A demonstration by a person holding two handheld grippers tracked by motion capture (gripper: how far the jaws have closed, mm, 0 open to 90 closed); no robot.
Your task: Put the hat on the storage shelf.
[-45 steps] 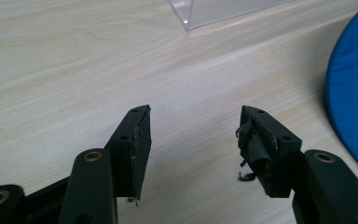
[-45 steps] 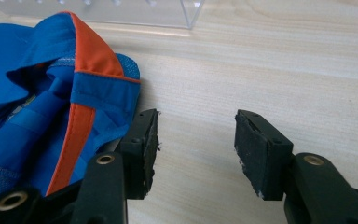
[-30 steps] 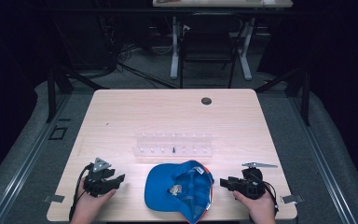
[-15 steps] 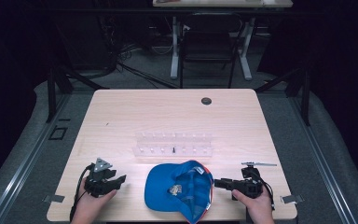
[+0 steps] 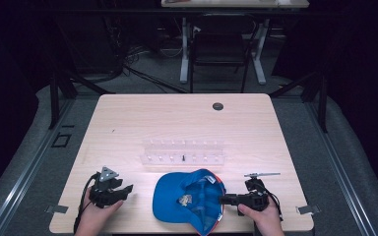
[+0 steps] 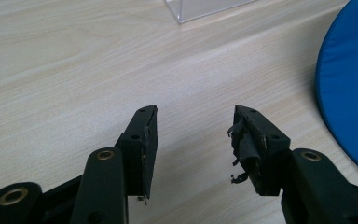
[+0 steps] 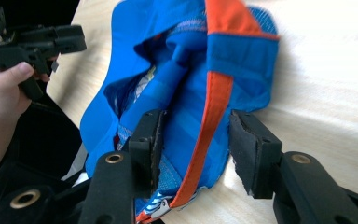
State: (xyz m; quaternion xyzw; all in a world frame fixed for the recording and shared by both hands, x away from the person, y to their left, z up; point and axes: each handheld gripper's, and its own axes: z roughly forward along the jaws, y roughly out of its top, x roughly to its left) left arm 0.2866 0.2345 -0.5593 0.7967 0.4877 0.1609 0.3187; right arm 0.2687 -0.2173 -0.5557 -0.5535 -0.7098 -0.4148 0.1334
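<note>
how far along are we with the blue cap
Early. Done: the right tongs have reached the blue cap, which lies upside down on the table; its orange-trimmed edge sits between the jaws. In hand: those jaws have just been opening and stand apart, one pad against the fabric, not yet clamped. Left: gripping and moving the cap. The left tongs are open over bare wood beside the cap.

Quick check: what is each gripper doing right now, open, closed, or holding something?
Left gripper: open, nothing between its jaws, over bare table.
Right gripper: open, its jaws straddle the rim of the blue cap without clamping it.
</note>
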